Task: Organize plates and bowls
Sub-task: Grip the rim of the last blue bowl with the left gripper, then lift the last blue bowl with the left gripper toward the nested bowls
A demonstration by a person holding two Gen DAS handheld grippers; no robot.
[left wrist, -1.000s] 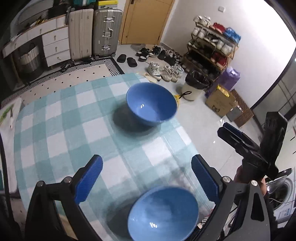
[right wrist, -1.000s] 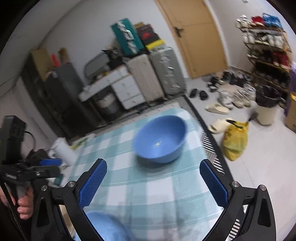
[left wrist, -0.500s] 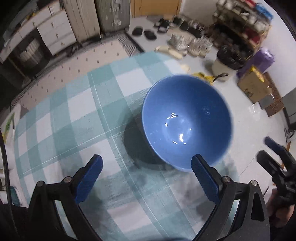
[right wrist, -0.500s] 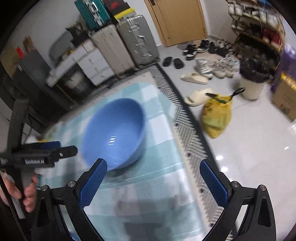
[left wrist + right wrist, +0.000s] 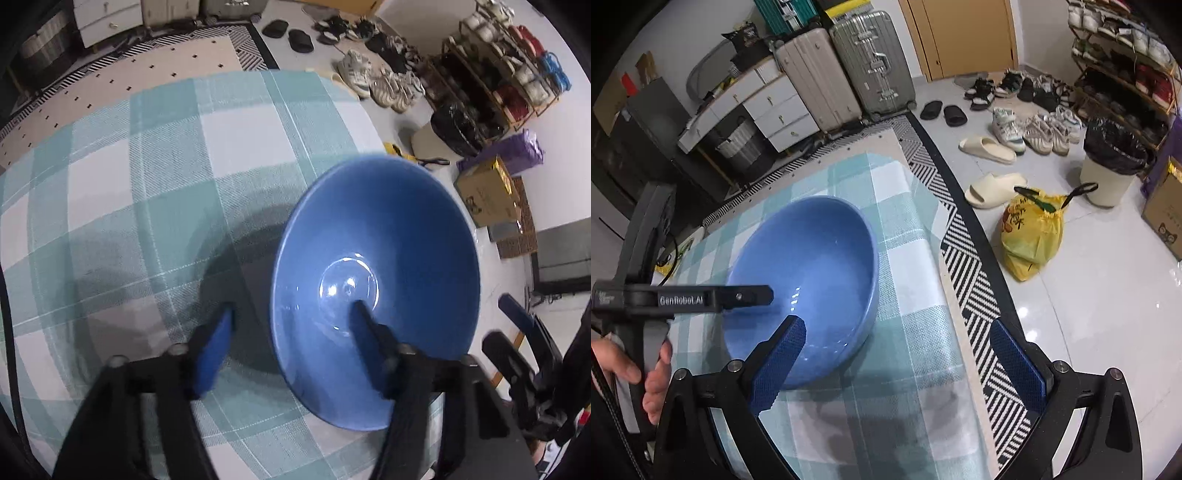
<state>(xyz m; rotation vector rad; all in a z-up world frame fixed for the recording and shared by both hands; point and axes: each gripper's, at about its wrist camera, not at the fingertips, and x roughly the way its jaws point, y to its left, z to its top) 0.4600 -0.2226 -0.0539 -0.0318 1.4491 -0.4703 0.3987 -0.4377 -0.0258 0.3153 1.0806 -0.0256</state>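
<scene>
A blue bowl (image 5: 376, 280) sits near the right edge of the table with the teal and white checked cloth (image 5: 166, 177). My left gripper (image 5: 291, 325) straddles the bowl's near rim, one finger inside the bowl and one outside; the jaws are narrowed around the rim, and I cannot tell whether they grip it. The bowl also shows in the right wrist view (image 5: 809, 280), with the left gripper's finger (image 5: 738, 295) reaching into it from the left. My right gripper (image 5: 897, 354) is open and empty, just right of the bowl above the cloth. The second bowl is out of view.
The table's right edge (image 5: 945, 280) drops to a striped rug (image 5: 964, 236) and tiled floor. On the floor are a yellow bag (image 5: 1030, 232), a bin (image 5: 1112, 166), slippers, shoes and a shoe rack (image 5: 509, 74). Suitcases (image 5: 846, 70) and drawers stand at the back.
My left gripper has moved forward onto the far bowl and its jaws have narrowed around the rim. The near bowl has dropped out of view. My right gripper has stayed open beside the bowl.
</scene>
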